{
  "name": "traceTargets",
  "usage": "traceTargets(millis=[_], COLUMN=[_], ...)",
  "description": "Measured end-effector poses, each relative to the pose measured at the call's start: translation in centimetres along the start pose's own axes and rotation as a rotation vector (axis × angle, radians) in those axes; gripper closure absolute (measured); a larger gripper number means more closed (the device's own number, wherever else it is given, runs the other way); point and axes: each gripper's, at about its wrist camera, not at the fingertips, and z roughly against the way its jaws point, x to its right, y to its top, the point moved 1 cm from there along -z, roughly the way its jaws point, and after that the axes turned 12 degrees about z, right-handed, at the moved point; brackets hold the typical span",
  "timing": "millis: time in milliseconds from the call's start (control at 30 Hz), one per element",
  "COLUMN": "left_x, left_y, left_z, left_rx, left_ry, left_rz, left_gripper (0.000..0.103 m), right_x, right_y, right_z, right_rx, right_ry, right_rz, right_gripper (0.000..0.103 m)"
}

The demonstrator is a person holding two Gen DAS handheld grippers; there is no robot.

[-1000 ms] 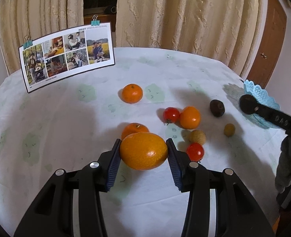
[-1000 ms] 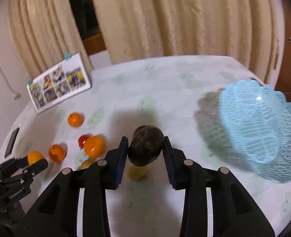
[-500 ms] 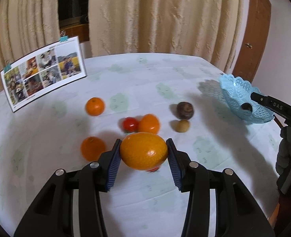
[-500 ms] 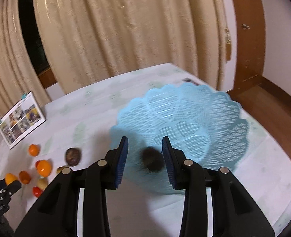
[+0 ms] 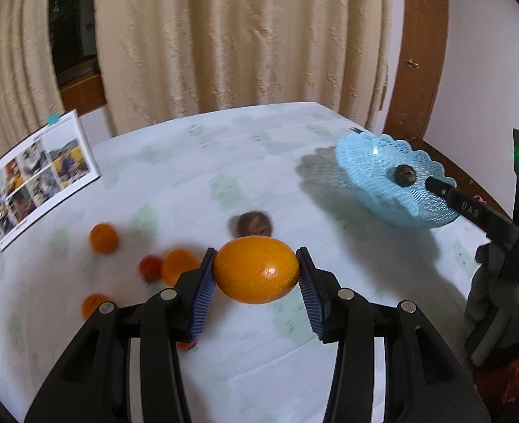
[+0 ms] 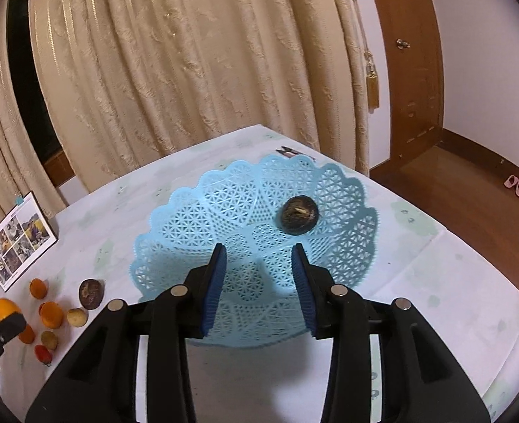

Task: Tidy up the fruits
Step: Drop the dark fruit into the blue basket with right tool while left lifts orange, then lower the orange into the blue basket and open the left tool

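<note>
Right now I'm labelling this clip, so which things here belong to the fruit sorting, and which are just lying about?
Part of the job:
- large orange, held in the left tongs
- blue basket
- dark fruit in the basket
- right tongs, opening, nothing between them
- loose fruits on the table

Just lying about:
- photo card
- curtains
- door

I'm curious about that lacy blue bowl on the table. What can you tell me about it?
The light blue openwork plastic basket is round and shallow, with a scalloped rim and a lattice of small holes. It sits upright on the pale cloth-covered table near its edge. One dark brown round fruit lies inside, off centre. The right tool, jaws opening and empty, hovers above it without touching.
</note>
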Motion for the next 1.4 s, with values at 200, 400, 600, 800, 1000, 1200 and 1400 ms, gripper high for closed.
traceTargets(millis=[200, 400, 600, 800, 1000, 1200, 1400], left_x=[4.4, 9.0, 12.4, 13.6, 12.3, 10.5, 8.9], left_y=[2.2, 3.9, 4.5, 4.5, 5.0, 5.1, 5.0], left_z=[-2.3, -4.7, -6.7, -7.6, -7.0, -6.2, -5.6], left_rx=[0.013, 0.017, 0.003, 0.006, 0.027, 0.04, 0.053], left_ry=[-0.033, -0.083, -0.115, -0.127, -0.107, -0.078, -0.049], left_rz=[-0.049, -0.101, -0.137, -0.147, -0.112, -0.082, -0.065], left_gripper=[0.057, 0.057, 0.057, 0.041, 0.021, 0.02, 0.018], right_x=[-0.3, 0.4, 1.1, 1.3, 1.6, 1.4, 1.3], right_y=[-0.5, -0.7, -0.8, -0.6, -0.8, -0.7, -0.6], right_z=[0.6, 0.7, 1.0, 0.7, 0.9, 0.9, 0.9], right_rx=[0.068, 0.081, 0.085, 0.084, 0.081, 0.085, 0.085], right_ry=[-0.113, -0.161, -0.179, -0.178, -0.187, -0.19, -0.193], right_rz=[0.028, 0.003, -0.037, -0.043, -0.061, -0.053, -0.044], right_gripper=[0.041, 0.04, 0.04, 0.039, 0.033, 0.033, 0.031])
